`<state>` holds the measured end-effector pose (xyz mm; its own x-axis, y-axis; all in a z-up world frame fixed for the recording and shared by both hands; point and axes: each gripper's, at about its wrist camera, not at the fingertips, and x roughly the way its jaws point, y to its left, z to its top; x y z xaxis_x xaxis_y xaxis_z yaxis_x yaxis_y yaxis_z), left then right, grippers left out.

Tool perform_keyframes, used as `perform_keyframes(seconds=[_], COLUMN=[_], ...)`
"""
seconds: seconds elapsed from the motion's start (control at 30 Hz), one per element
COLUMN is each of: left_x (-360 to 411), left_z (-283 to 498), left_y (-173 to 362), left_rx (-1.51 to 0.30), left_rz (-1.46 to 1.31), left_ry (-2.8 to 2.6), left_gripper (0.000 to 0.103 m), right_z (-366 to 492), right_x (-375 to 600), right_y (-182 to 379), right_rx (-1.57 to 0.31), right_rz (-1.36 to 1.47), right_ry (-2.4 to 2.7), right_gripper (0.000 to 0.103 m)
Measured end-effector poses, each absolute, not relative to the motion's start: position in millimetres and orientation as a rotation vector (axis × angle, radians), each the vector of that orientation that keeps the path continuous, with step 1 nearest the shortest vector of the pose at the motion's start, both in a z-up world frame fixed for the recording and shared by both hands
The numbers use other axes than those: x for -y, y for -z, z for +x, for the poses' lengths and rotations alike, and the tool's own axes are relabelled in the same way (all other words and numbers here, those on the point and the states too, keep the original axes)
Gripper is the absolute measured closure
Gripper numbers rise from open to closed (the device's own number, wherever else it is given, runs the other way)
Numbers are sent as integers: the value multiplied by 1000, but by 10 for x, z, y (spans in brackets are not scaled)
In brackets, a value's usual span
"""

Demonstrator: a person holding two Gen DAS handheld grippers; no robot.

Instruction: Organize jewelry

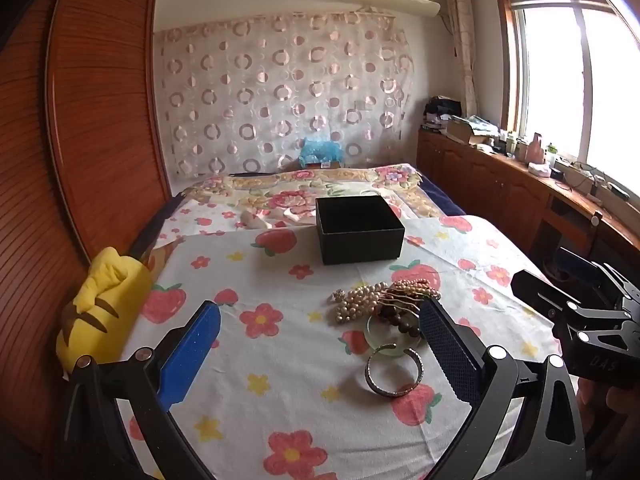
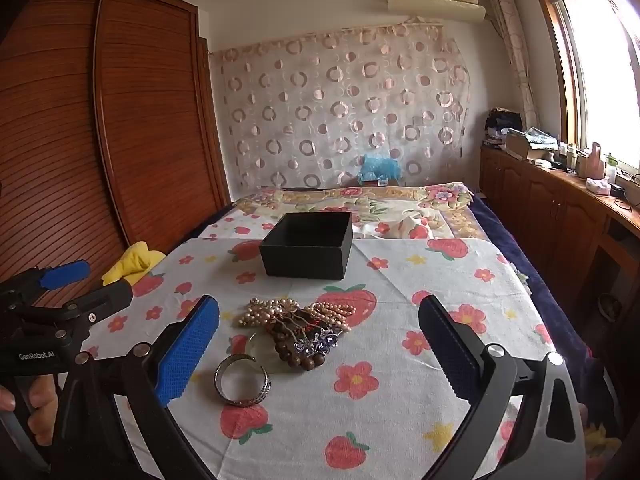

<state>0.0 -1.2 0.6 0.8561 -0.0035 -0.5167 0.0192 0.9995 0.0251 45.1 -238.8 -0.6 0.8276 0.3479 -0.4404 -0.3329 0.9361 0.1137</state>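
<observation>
A pile of jewelry (image 1: 384, 300) lies on the strawberry-print cloth: pearl strands, a gold hair comb, a dark wooden bead bracelet and a pale jade bangle. A silver cuff bangle (image 1: 394, 372) lies just in front of it. An open black box (image 1: 358, 229) stands behind the pile. My left gripper (image 1: 320, 328) is open and empty, hovering before the jewelry. In the right wrist view the pile (image 2: 296, 328), cuff (image 2: 242, 380) and box (image 2: 308, 245) show again. My right gripper (image 2: 320, 328) is open and empty, the pile between its fingers' line of sight.
A yellow plush toy (image 1: 102, 312) lies at the bed's left edge beside a wooden wardrobe (image 1: 80, 120). A wooden counter (image 1: 520, 184) with clutter runs along the right under the window. Flowered bedding (image 1: 320, 188) lies behind the box.
</observation>
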Motion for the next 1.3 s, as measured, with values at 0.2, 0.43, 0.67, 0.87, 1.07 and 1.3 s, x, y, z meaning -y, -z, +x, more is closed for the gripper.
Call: perform_keyframes(seconds=[0.2, 0.43, 0.67, 0.87, 1.07, 1.3], left_x=[12, -1, -10, -10, -10, -7], left_z=[-31, -31, -31, -34, -34, -41], left_y=[-24, -43, -54, -58, -52, -74], left_rx=[-539, -537, -535, -534, -533, -531], left_rz=[29, 30, 30, 31, 31, 32], left_ry=[11, 10, 10, 10, 10, 8], left_gripper=[6, 6, 6, 6, 6, 6], right_z=[450, 446, 452, 455, 458, 460], right_x=[2386, 2393, 2395, 2396, 2394, 2394], right_y=[7, 3, 4, 2, 6, 10], right_rx=[-474, -472, -473, -472, -474, -473], right_rz=[33, 33, 35, 36, 37, 38], right_ry=[-361, -361, -362, -362, -363, -363], right_gripper=[2, 2, 2, 2, 2, 2])
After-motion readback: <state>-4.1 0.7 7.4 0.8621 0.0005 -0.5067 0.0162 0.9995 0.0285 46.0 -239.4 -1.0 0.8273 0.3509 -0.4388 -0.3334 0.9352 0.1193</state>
